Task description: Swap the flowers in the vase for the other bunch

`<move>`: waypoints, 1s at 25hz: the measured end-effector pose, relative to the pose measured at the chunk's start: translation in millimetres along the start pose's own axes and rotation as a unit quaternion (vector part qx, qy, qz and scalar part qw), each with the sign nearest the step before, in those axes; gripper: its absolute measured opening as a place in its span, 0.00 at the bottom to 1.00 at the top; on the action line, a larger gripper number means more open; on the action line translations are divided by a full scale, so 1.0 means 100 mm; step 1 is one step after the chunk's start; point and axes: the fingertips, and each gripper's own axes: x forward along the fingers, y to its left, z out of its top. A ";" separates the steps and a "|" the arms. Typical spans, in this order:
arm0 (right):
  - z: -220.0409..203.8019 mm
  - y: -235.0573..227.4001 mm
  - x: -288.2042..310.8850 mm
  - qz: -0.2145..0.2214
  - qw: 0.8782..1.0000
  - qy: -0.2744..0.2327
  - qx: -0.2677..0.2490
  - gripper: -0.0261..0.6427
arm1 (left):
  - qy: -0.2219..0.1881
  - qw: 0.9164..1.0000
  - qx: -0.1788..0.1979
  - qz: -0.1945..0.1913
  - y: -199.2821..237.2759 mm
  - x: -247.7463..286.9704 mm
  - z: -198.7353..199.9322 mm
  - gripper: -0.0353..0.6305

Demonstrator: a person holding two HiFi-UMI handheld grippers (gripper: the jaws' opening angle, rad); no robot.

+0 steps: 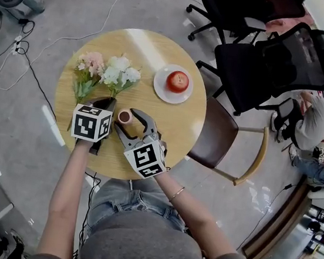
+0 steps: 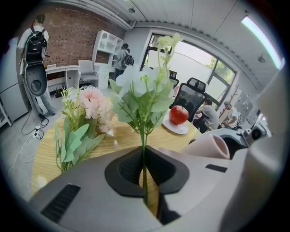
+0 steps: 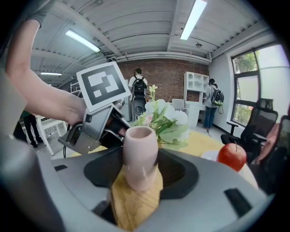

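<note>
Currently the left gripper [image 1: 106,104] has its jaws pressed together on the thin green stem of the white bunch [image 1: 121,73]. In the left gripper view the stem [image 2: 144,154] runs straight up through the pinch, with the leaves and white blooms [image 2: 145,90] at the top. From the head view the bunch's long axis runs from the jaws toward the far edge of the table [image 1: 168,127], blooms leading. Whether the blooms touch the wood cannot be told.

Just beside it, nearer the left edge, the pink bunch [image 1: 89,66] lies on the table. Its long axis runs the same way, with the blooms toward the far edge and the stems toward the person. The two bunches sit side by side with their heads close together.

The right gripper [image 1: 130,120] has its jaws spread wide around the vase [image 1: 124,116]. In the right gripper view the pads meet the sides of its lower body [image 3: 140,154]. The pale pink vase stands upright near the middle of the table, a little toward the near edge, with its mouth pointing up. It is just to the right of the left gripper's jaws.

Toward the far right edge sits a white plate [image 1: 160,87] with a red apple [image 1: 177,82] on it, stalk up.
</note>
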 end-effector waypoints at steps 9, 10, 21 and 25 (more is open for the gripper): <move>-0.02 -0.04 0.00 0.000 1.000 0.000 0.002 0.41 | 0.014 1.000 -0.014 0.002 0.04 0.15 -0.06 0.09; -0.03 -0.04 0.00 -0.001 1.000 0.001 0.002 0.41 | 0.015 1.000 -0.015 0.003 0.04 0.15 -0.07 0.09; -0.03 -0.04 -0.03 0.000 1.000 0.000 0.000 0.41 | 0.017 0.999 -0.023 0.021 0.04 0.11 -0.13 0.22; -0.05 -0.02 -0.01 0.004 1.000 0.001 0.007 0.41 | -0.006 0.999 -0.038 0.011 0.06 -0.02 -0.10 0.27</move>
